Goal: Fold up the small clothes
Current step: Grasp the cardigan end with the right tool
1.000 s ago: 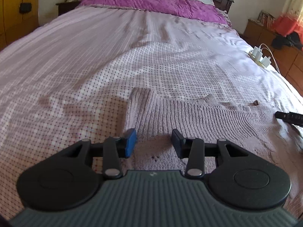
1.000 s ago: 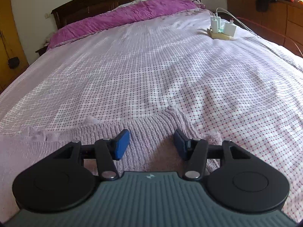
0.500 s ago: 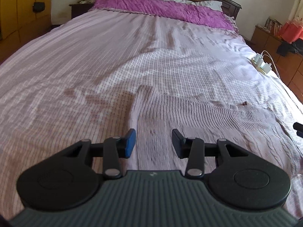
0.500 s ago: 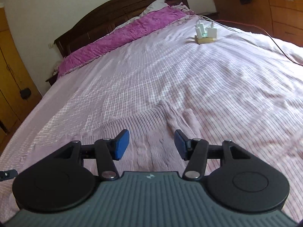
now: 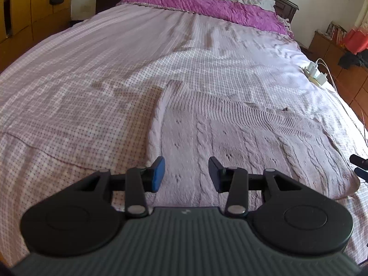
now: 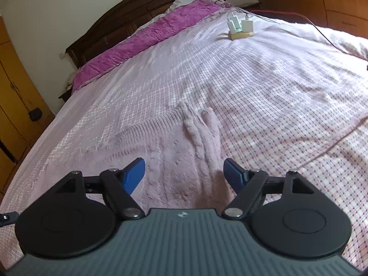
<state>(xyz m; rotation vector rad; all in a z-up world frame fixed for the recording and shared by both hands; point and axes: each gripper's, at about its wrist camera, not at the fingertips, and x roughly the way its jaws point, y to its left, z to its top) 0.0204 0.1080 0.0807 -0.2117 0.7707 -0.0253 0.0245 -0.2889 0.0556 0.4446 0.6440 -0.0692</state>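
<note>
Spread flat across the checked bedsheet [image 5: 69, 115]: a pale pink knitted garment [image 5: 241, 142], long axis running side to side between the two claws, ribbed edge toward the headboard. Over its left edge, the left gripper [image 5: 186, 173], jaws partly apart, holding nothing. Over its right edge [image 6: 202, 133], the right gripper [image 6: 184, 173], jaws just widened, spread broadly, knit beneath but not pinched. Equally near, each to its own side. Off to the right, near the bed's edge, a charger block [image 6: 240, 28].
</note>
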